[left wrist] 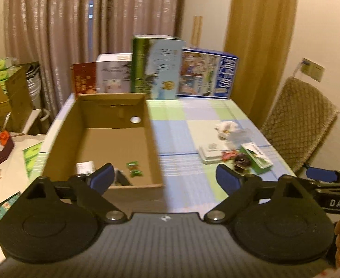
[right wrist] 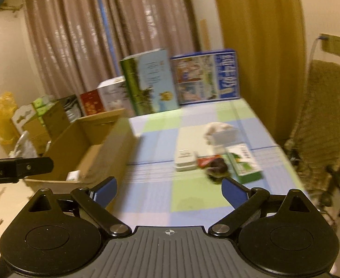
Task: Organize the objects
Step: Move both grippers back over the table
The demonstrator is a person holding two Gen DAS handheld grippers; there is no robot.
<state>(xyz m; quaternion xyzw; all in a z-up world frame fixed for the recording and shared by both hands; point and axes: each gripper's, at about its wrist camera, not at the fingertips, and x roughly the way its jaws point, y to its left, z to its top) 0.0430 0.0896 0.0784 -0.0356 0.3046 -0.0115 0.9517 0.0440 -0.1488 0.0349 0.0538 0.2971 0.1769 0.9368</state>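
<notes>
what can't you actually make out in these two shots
- Small items in the cardboard box: the left gripper finger covers part of them in the left wrist view; the box wall hides most in the right wrist view.
- Pile of loose items on the table: motion blur in the right wrist view, too small in the left.
- Print on the upright boxes: blurred in both views.
- Right gripper: open, holding nothing.
</notes>
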